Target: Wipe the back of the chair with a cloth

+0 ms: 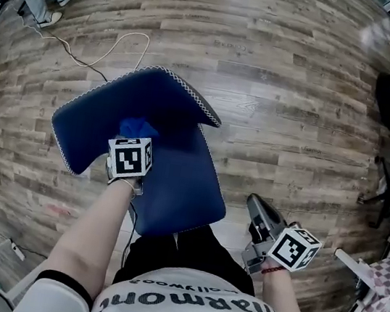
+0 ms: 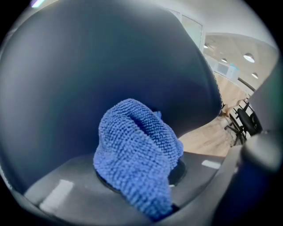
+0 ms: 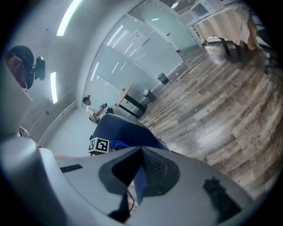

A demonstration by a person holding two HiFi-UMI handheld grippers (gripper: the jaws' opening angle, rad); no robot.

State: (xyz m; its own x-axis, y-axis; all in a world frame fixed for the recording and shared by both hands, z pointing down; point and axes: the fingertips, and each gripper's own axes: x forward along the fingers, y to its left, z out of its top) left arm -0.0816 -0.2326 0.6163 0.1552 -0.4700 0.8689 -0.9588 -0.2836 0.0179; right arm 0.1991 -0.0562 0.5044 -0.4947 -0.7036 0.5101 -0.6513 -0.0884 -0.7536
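Now the wiping step is on: the left gripper [image 1: 130, 140] pinches the blue cloth [image 2: 137, 154] tight and presses it low on the chair back [image 1: 108, 101], close to where the back meets the seat [image 1: 175, 185]. The right gripper [image 1: 255, 204] hangs apart by the seat's right edge, its jaws closed on nothing. Next, I think, the cloth should slide across the back while pressed flat.

Showing navy on the chair [image 1: 176, 182] with white zigzag edge stitching, brighter blue on the cloth [image 2: 137, 154], wearing black-and-white square markers on left gripper [image 2: 152, 194] and right gripper [image 1: 256, 207], running grey-brown planks across the floor [image 1: 302, 80]
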